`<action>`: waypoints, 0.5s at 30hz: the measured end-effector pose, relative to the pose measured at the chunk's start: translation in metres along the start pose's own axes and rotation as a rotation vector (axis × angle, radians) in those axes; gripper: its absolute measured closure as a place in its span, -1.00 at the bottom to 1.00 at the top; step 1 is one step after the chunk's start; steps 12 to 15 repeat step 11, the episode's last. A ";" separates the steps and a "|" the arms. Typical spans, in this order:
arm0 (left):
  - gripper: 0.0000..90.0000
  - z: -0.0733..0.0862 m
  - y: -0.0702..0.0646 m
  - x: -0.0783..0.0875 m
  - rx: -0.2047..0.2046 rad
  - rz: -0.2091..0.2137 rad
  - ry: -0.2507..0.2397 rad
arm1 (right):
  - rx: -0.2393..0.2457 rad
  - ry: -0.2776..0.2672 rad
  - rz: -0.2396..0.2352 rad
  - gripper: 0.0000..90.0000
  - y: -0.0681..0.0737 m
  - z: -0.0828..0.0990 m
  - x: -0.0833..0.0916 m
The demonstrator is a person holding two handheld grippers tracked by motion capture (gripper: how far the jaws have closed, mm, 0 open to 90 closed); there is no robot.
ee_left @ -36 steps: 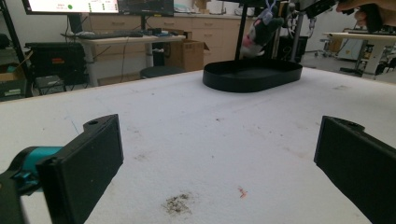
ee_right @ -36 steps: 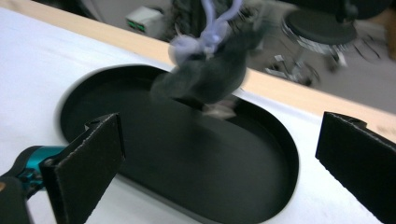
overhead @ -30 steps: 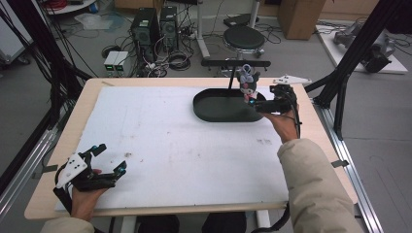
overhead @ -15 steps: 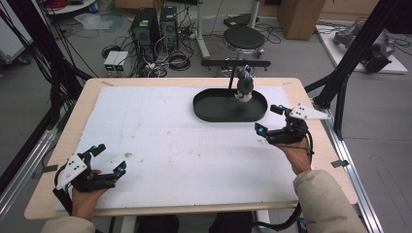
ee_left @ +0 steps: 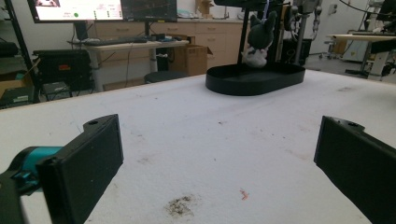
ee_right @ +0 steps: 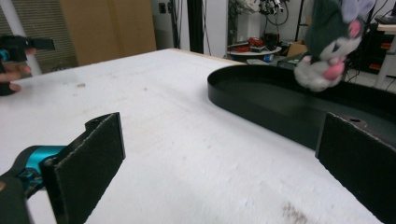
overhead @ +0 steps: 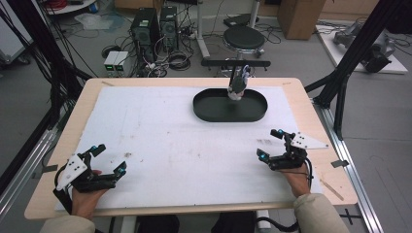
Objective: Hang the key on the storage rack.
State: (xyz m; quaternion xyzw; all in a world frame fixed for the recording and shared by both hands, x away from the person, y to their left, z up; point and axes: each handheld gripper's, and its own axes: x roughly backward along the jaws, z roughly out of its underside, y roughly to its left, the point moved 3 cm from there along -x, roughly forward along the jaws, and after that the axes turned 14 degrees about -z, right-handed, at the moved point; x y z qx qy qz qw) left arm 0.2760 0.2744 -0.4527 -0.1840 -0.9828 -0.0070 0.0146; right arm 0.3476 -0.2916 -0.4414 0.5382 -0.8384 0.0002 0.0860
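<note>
Right now the plush toy (overhead: pixel 237 83) sits upright in the black oval tray (overhead: pixel 206 108), at the tray's far rim, toward the back of the counter (overhead: pixel 160 126). From the left gripper view the toy (ee_left: pixel 257 39) shows dark grey with a pale belly, standing on the tray (ee_left: pixel 233 84) floor; the right gripper view catches it closer, grey and white with pink patches (ee_right: pixel 329 39), inside the tray's (ee_right: pixel 261 109) dark wall.

Over on the near right, the right gripper (overhead: pixel 272 144) rests low on the white counter cover, jaws spread wide and empty, well apart from the tray and pointing roughly toward the middle of the counter. Its grey three-cornered plate juts off to the right, and a hand grips it from behind.

Down at the near left corner, the left gripper (overhead: pixel 109 158) lies on the counter too, jaws wide apart with nothing between them, far from the tray. A few dark smudges mark the white cover between the two grippers.
</note>
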 end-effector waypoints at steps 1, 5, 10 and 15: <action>-0.96 0.000 0.000 0.000 0.001 -0.001 0.000 | -0.005 -0.007 0.002 -0.99 0.001 0.004 0.000; -0.96 0.000 0.000 0.001 0.000 -0.001 -0.008 | 0.034 -0.038 0.027 -0.99 0.006 0.012 0.001; -0.96 0.000 0.000 0.002 0.003 -0.004 -0.016 | 0.032 -0.081 0.045 -0.99 0.007 0.014 0.005; -0.96 0.000 0.000 0.002 0.006 -0.008 -0.019 | 0.032 -0.082 0.048 -0.99 0.007 0.014 0.005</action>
